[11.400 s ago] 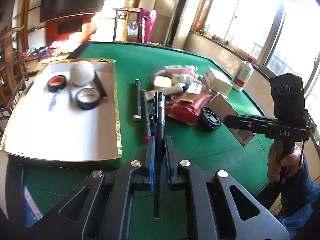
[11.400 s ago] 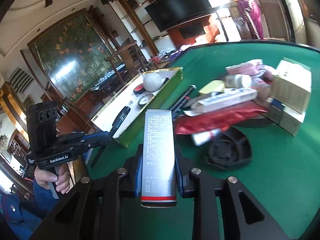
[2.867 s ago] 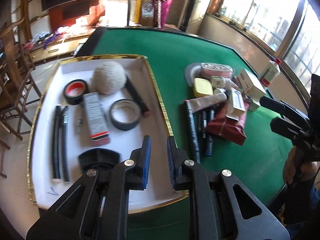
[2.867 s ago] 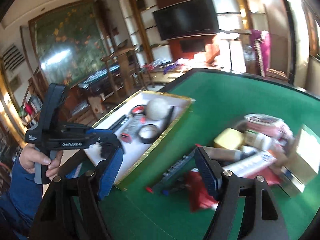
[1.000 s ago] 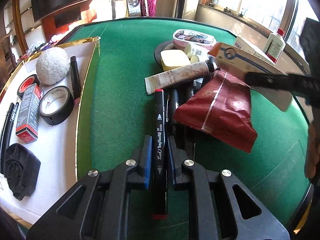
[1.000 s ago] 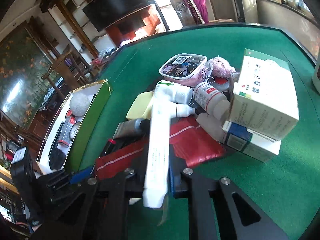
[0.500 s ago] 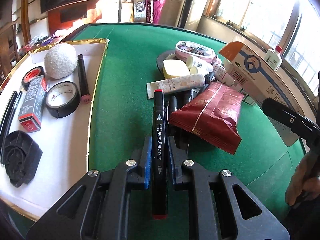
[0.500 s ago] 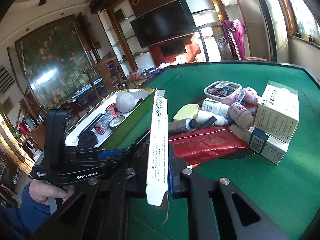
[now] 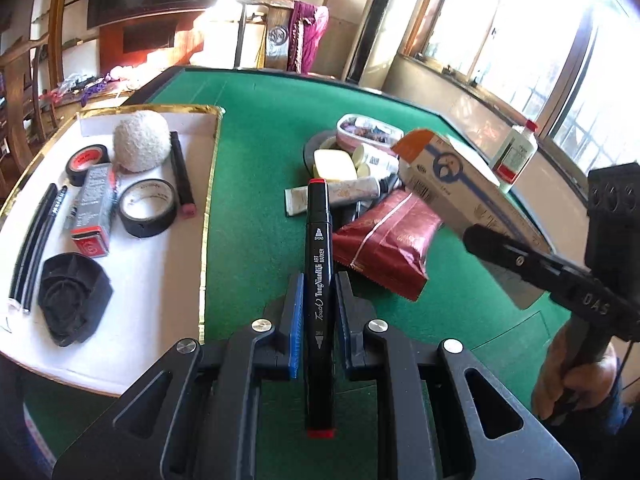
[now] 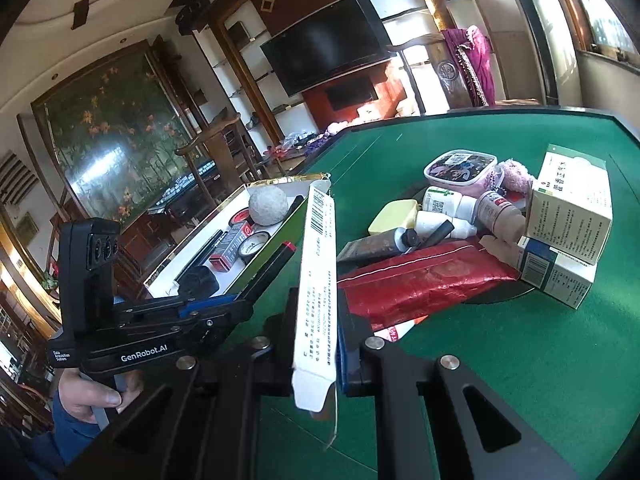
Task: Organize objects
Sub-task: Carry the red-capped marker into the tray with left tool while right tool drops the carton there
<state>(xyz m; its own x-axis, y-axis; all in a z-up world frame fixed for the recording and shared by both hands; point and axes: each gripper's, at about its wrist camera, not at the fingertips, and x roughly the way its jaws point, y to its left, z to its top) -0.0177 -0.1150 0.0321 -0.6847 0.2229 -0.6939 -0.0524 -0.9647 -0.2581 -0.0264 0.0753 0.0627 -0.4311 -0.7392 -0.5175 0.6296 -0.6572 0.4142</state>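
Both claws lifted clear of the pile, each with a new pick

The left claw (image 9: 318,312), which stood bare over the white tray (image 9: 132,344) about three seconds ago, now grips a black art marker (image 9: 319,264) and has raised it off the green table (image 9: 256,152) since a second ago. The right claw (image 10: 318,336), then wide apart, has closed on a long white carton (image 10: 318,280) and swung it up out of the heap beside the red foil packet (image 10: 424,284), toward the tray side.

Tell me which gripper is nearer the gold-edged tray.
Left. The left gripper, clamping a black marker, hangs just beside the tray; the right gripper, clamping a white box, sits farther out over the green felt.
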